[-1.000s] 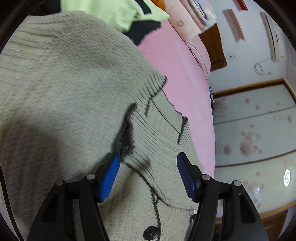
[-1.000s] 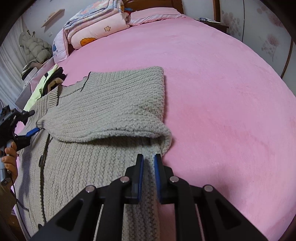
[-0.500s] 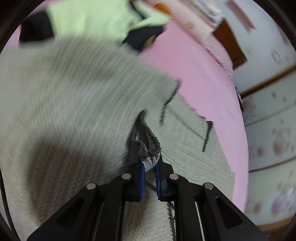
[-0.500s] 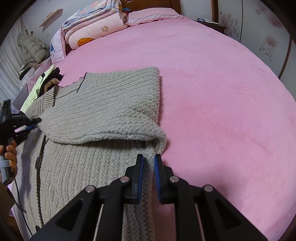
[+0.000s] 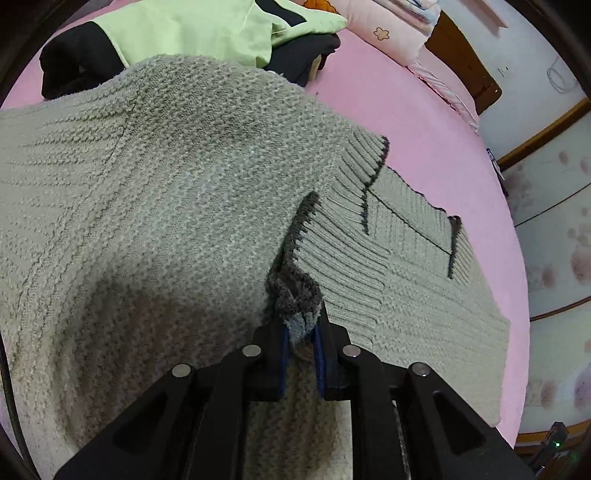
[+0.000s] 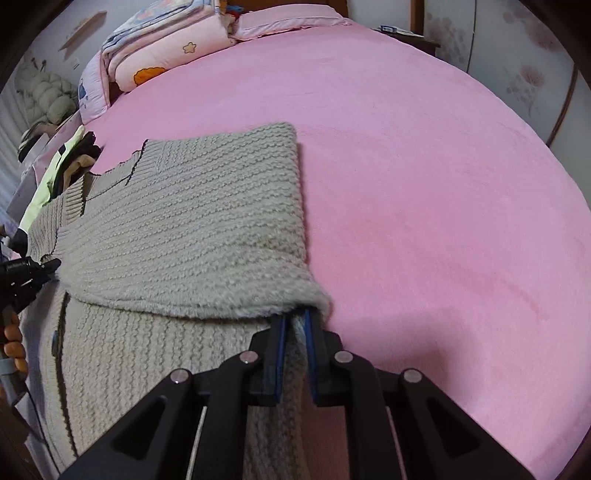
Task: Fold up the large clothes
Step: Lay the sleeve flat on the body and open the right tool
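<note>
A large grey knitted cardigan (image 5: 166, 192) lies on the pink bed (image 5: 388, 103), its upper part folded down over the buttoned front. My left gripper (image 5: 301, 332) has the dark-trimmed ribbed front edge bunched between its blue pads; its jaws are opening slightly while the knit still sits pressed between them. In the right wrist view the cardigan (image 6: 192, 221) fills the left half. My right gripper (image 6: 295, 332) is shut on the right corner of the fold. The left gripper (image 6: 37, 269) shows at the far left edge, with a hand (image 6: 14, 339) below it.
Green and black clothes (image 5: 192, 33) lie piled just beyond the cardigan's far side. Folded quilts and pillows (image 6: 162, 55) are stacked at the head of the bed. The pink bed (image 6: 424, 184) stretches bare to the right. Flowered wardrobe doors (image 5: 554, 221) stand past the bed.
My left gripper went from open over the ribbed front edge to shut on it, bunching the trim and tugging it up. The right gripper kept its grip and place.
</note>
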A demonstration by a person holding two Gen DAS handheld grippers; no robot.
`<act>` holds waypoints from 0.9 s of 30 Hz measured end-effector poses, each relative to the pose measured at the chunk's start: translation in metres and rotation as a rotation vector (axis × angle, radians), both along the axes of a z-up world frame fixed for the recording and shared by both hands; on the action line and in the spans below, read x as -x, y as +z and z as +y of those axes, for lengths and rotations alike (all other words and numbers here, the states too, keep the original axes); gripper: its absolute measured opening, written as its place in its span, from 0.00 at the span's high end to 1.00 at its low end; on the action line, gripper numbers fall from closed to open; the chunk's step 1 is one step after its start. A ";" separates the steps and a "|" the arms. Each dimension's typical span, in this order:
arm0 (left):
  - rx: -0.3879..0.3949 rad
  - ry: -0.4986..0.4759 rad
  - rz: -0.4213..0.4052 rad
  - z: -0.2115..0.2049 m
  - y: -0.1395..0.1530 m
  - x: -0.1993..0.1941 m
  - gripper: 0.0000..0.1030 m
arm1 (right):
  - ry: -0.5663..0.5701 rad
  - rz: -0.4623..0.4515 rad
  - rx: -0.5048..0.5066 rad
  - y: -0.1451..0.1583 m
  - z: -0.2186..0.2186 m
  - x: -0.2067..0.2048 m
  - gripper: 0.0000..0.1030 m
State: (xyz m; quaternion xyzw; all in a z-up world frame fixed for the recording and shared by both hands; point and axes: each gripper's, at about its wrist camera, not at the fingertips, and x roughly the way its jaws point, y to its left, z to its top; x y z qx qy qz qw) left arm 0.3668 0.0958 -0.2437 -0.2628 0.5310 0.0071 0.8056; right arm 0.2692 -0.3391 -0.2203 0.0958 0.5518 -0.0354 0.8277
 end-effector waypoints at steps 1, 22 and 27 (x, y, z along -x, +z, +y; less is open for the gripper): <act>-0.006 -0.002 0.007 0.004 0.004 0.004 0.81 | 0.003 -0.012 0.014 0.010 0.000 0.004 0.88; -0.142 -0.133 -0.019 -0.028 0.020 0.005 0.50 | 0.045 0.020 0.105 -0.016 0.055 -0.041 0.96; -0.236 -0.209 -0.019 -0.041 0.016 -0.001 0.50 | -0.001 0.001 -0.014 -0.009 0.027 -0.027 1.00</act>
